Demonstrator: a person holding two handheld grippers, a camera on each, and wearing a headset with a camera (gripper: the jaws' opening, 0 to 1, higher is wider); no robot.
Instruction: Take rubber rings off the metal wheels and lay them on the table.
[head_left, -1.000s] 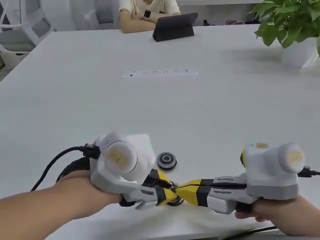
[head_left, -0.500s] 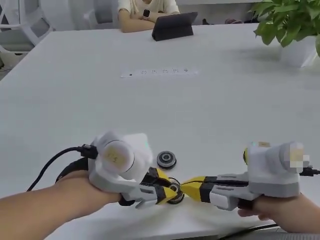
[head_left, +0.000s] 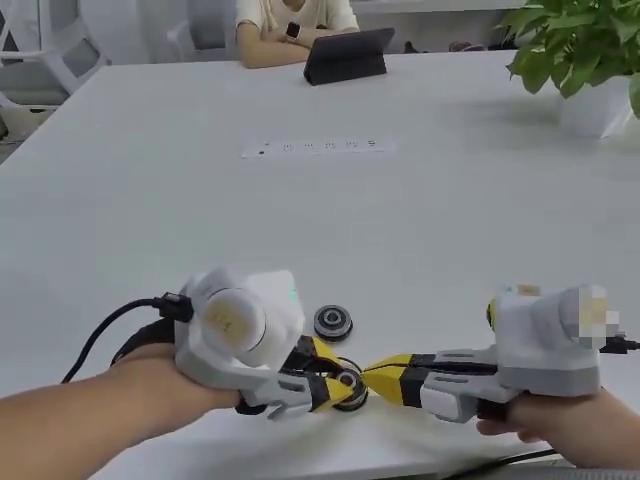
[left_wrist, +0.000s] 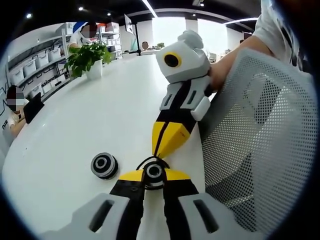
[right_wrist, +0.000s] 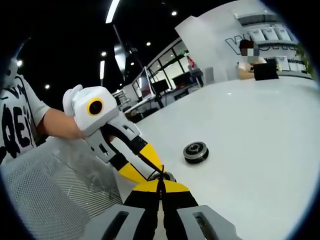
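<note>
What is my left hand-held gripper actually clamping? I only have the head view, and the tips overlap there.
Observer: In the left gripper view, the left hand-held gripper has a metal wheel between its jaws.
Operator: And the right one?
Observer: The right hand-held gripper looks shut on a thin black rubber ring looped over that wheel.
Operator: Anything past the table edge?
Observer: A mesh chair back stands right beside the edge.

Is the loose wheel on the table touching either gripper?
No, the loose wheel lies on the table apart from both the left gripper and the right gripper.
</note>
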